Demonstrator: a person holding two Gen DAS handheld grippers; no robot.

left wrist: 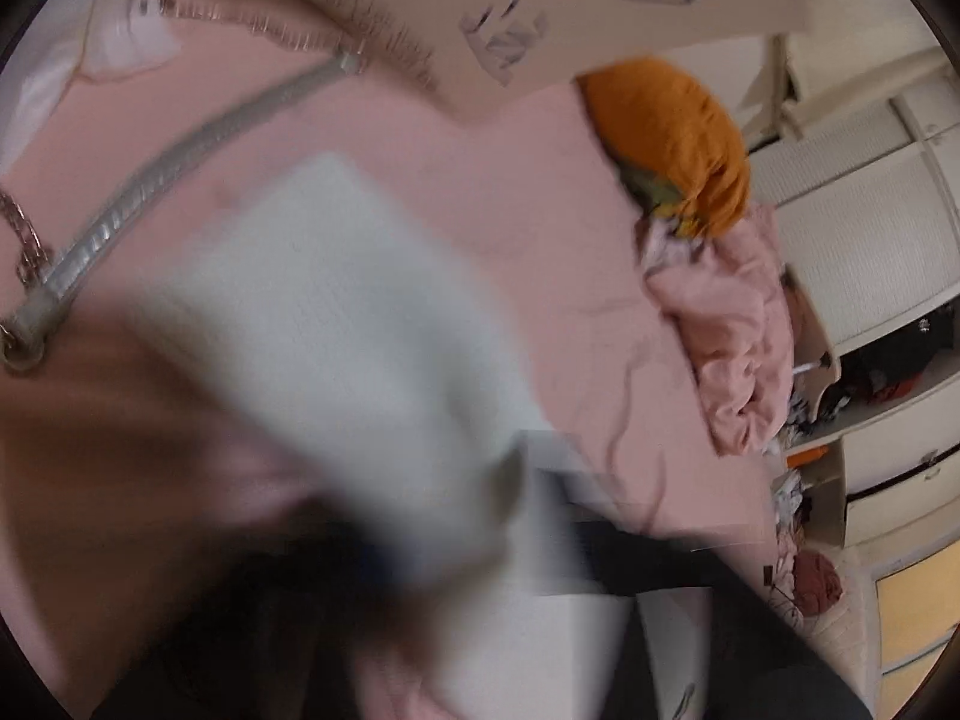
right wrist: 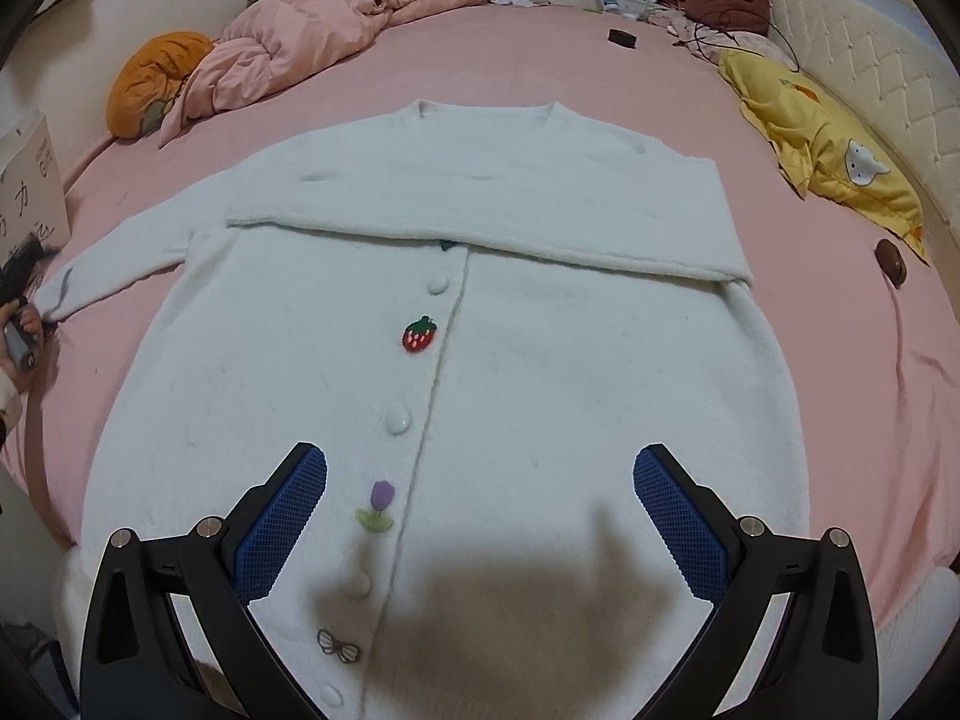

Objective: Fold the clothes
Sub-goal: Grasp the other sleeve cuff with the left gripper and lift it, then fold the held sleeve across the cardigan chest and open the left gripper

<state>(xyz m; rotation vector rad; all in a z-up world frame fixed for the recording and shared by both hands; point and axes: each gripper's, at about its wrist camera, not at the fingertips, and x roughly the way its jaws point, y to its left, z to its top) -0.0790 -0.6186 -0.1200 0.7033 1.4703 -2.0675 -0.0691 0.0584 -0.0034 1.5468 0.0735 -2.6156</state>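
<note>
A white cardigan (right wrist: 480, 360) with a strawberry patch (right wrist: 418, 334) lies flat on the pink bed (right wrist: 840, 360). One sleeve is folded across the chest; the other sleeve (right wrist: 120, 264) stretches out to the left. My right gripper (right wrist: 480, 492) hovers open and empty above the cardigan's lower part, blue pads (right wrist: 282, 528) wide apart. My left gripper (right wrist: 24, 324) shows at the far left edge, at the cuff of the outstretched sleeve. The left wrist view is heavily blurred: white knit (left wrist: 336, 324) fills its middle, close to the lens, and the fingers are not discernible.
An orange cushion (right wrist: 156, 81) and a crumpled pink duvet (right wrist: 312, 30) lie at the back left. A yellow pillow (right wrist: 828, 144) lies at the right, with a brown round object (right wrist: 891, 261) near it. A printed board (right wrist: 30, 192) stands at the left edge. A bag strap (left wrist: 150, 180) crosses the sheet.
</note>
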